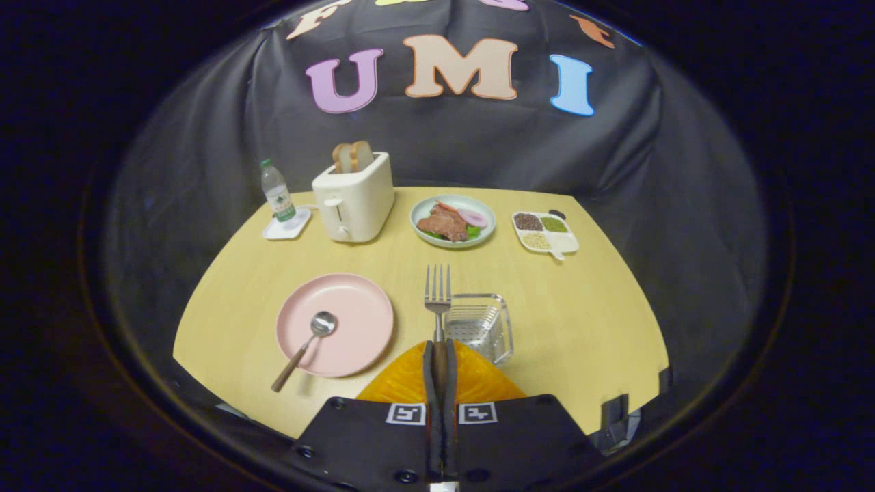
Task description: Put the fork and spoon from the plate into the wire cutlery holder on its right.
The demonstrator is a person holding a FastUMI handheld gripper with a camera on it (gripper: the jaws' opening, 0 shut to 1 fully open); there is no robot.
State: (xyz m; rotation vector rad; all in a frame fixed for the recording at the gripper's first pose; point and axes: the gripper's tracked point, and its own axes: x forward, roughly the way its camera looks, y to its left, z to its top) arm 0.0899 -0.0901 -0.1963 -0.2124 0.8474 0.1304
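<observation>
My gripper (439, 359) is shut on the fork (437, 297), pinching its dark handle so the tines stick out straight ahead, raised over the table. The wire cutlery holder (482, 326) stands just right of the fork, close ahead of the fingers. The pink plate (335, 323) lies left of the fingers. On it rests the spoon (304, 348), bowl on the plate and wooden handle reaching over the near rim toward the table.
Beyond the plate stand a white toaster (354, 198) with bread, a water bottle (276, 193) on a coaster, a plate of food (452, 221) and a divided dish of grains (545, 232). All sit on a yellow table (581, 321).
</observation>
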